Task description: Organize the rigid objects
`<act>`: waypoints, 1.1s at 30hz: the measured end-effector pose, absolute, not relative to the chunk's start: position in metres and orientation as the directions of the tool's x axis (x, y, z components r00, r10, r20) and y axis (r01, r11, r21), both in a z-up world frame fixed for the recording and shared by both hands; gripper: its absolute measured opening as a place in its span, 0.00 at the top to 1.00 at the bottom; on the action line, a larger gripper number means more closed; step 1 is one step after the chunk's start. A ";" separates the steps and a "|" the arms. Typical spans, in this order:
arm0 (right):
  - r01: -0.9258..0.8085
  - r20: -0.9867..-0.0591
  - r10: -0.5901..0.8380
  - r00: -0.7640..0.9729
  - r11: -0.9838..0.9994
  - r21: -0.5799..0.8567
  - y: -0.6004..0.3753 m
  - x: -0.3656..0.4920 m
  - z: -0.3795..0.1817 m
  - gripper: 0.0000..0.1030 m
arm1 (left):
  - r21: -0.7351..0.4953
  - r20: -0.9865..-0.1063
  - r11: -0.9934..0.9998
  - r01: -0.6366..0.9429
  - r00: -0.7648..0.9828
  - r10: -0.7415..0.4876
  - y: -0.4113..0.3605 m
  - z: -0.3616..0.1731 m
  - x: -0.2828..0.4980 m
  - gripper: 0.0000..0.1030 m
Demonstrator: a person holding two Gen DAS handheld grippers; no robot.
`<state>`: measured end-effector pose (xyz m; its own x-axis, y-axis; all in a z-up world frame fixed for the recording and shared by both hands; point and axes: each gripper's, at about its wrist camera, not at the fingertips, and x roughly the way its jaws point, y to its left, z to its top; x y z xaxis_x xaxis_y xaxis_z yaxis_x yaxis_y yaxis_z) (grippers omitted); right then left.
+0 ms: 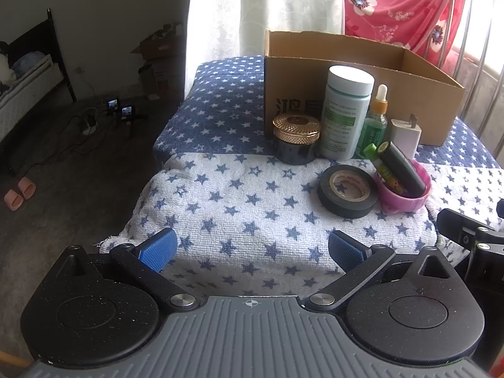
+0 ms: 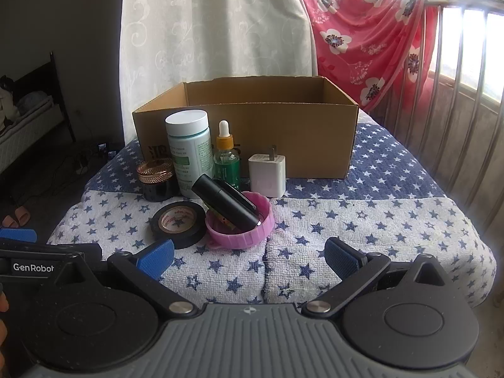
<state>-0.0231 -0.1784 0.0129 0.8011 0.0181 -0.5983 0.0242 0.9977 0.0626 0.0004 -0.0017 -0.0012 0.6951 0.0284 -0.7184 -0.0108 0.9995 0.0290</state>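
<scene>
Both grippers, left (image 1: 250, 249) and right (image 2: 249, 253), are hovering with fingers spread, holding nothing. Items are sitting clustered on the surface (image 2: 362, 230) just before the cardboard box (image 2: 283, 138), likely staged for loading; tape roll (image 2: 178, 224) is lying nearest.

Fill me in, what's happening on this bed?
Nothing is grasped yet. Both claws, left claw and right claw, hang open over the star blanket. Tape roll, pink lid holding tubes, jar, white bottle, dropper and charger sit outside the cardboard box.
</scene>
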 end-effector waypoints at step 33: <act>0.016 -0.589 0.042 0.807 0.996 0.092 -0.180 -0.017 0.013 0.00 | 0.055 -0.718 0.998 -0.009 0.694 0.046 -0.002 -0.001 0.002 0.00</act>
<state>-0.0165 -0.1796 0.0125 0.8073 0.0415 -0.5886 0.0158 0.9956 0.0919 0.0023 -0.0022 -0.0014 0.6941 0.0462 -0.7184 -0.0094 0.9984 0.0551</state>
